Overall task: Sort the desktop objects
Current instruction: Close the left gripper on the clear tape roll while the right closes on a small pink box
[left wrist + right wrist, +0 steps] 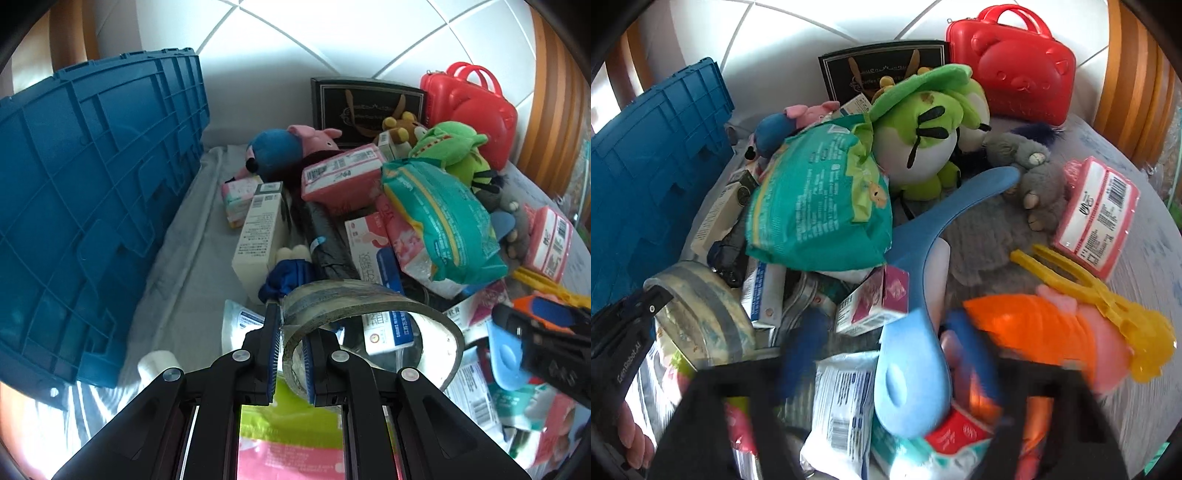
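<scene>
My left gripper (290, 343) is shut on the wall of a large roll of clear tape (369, 314), one pad outside the ring and one inside. The roll is lifted slightly over the pile. In the right wrist view the same roll (701, 317) shows at the left, held by that black gripper. My right gripper (886, 354) is blurred low in the frame. The pale head of a blue plastic scoop (912, 380) lies between its fingers, with a gap showing at the left pad, so it stands open. The scoop's handle runs up toward a grey plush (1034, 177).
A blue crate (92, 203) stands on the left. A red bear case (1015, 66) and a black box (369, 107) stand at the back. The pile holds a teal pack (820, 206), green plush (923, 140), yellow tongs (1089, 291), pink tissue packs (1097, 218) and several cartons.
</scene>
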The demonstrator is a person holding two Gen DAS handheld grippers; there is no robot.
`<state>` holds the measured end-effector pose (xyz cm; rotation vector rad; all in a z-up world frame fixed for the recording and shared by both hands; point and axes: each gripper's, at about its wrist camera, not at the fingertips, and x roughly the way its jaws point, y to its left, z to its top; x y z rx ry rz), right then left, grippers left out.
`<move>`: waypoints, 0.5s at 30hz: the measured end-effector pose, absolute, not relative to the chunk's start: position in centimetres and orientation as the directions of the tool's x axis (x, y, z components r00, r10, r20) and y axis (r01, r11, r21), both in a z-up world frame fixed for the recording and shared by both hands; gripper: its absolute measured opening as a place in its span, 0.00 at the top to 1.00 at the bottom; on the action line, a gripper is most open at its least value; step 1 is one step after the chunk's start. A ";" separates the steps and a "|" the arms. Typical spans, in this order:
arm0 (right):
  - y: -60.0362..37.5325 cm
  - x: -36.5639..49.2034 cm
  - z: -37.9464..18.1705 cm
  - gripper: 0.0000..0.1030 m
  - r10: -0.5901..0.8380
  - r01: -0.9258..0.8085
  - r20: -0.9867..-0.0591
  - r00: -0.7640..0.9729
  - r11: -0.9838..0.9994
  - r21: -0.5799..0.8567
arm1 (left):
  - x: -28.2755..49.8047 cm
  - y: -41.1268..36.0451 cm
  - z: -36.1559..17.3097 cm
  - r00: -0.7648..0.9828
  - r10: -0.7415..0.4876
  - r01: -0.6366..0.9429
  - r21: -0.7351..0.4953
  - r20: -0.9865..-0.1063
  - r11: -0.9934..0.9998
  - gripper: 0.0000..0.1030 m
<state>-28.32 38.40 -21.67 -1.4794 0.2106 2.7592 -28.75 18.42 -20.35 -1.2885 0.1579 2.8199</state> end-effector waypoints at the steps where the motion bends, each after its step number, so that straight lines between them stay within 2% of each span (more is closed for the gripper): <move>1: 38.4 -28.7 -22.0 0.59 -0.062 -0.064 -0.833 -0.549 -0.991 0.116 | -29.0 18.5 -20.5 -0.652 -0.009 -0.077 0.078 -0.759 -0.994 0.89; 6: 38.7 -30.0 -22.7 0.59 -0.066 -0.058 -0.840 -0.538 -0.992 0.115 | -29.9 19.1 -21.1 -0.640 -0.007 -0.081 0.077 -0.768 -0.994 0.89; 9: 38.2 -30.4 -22.8 0.67 -0.048 -0.040 -0.840 -0.541 -0.996 0.083 | -30.4 19.4 -21.5 -0.631 -0.003 -0.083 0.071 -0.776 -0.994 0.89; 10: 38.0 -30.3 -22.6 0.75 -0.062 -0.026 -0.837 -0.544 -0.995 0.091 | -30.5 19.4 -21.6 -0.627 -0.001 -0.086 0.071 -0.779 -0.994 0.89; 15: 36.1 -30.3 -21.8 0.80 -0.144 0.061 -0.829 -0.540 -0.989 0.131 | -30.7 19.6 -21.6 -0.620 0.004 -0.090 0.066 -0.784 -0.994 0.89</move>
